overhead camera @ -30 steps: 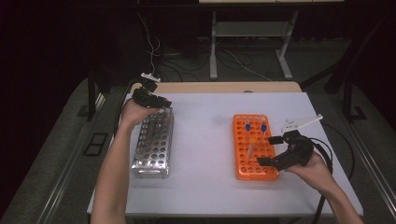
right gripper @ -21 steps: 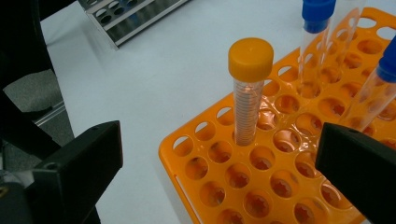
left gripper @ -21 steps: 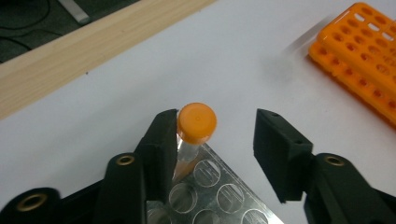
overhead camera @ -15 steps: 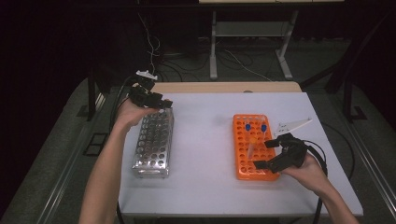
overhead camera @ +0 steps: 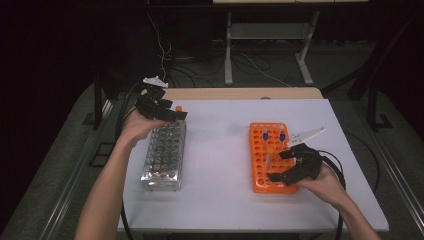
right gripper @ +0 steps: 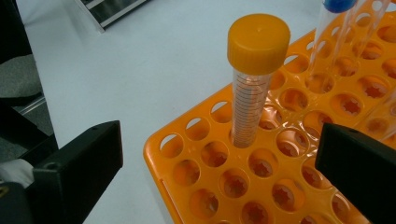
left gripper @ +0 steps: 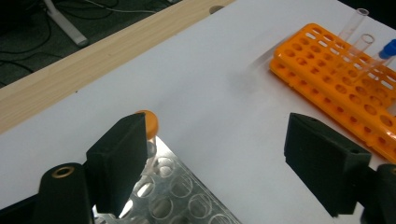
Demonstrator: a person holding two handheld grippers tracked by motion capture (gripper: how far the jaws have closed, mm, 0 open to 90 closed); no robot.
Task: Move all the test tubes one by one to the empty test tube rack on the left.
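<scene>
White table (overhead camera: 225, 150): metal rack (overhead camera: 162, 156) left, orange rack (overhead camera: 260, 165) right.

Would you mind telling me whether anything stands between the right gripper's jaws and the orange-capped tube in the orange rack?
Nothing visible does: the right gripper is open, and only empty holes of the orange rack lie before the orange-capped tube.

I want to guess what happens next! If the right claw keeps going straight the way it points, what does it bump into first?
Most likely the tube with the orange cap, standing in the orange rack straight ahead of the open right claw.

Bright, evenly lit tabletop; dark surroundings; close jaws slightly blurred.
</scene>
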